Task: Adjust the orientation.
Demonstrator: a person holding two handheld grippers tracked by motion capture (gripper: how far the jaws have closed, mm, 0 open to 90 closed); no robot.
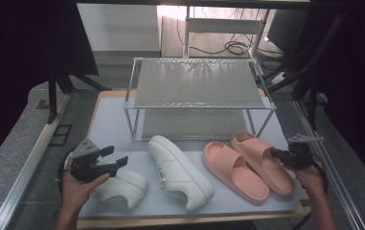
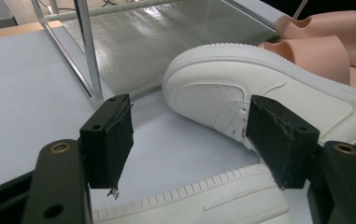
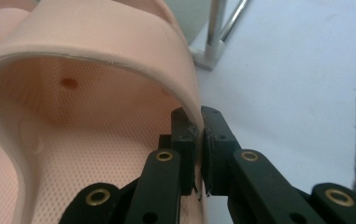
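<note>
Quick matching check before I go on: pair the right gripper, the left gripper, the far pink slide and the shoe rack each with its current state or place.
Things:
1. right gripper
2. left gripper
3. far pink slide
4. shoe rack

States:
A. both shelves bare
B. jaws open above a white sneaker
C. shut on the slide's strap edge
D. pinched at its right side, on the table beside the other pink slide

Pairs: 1-C, 2-B, 3-D, 4-A
</note>
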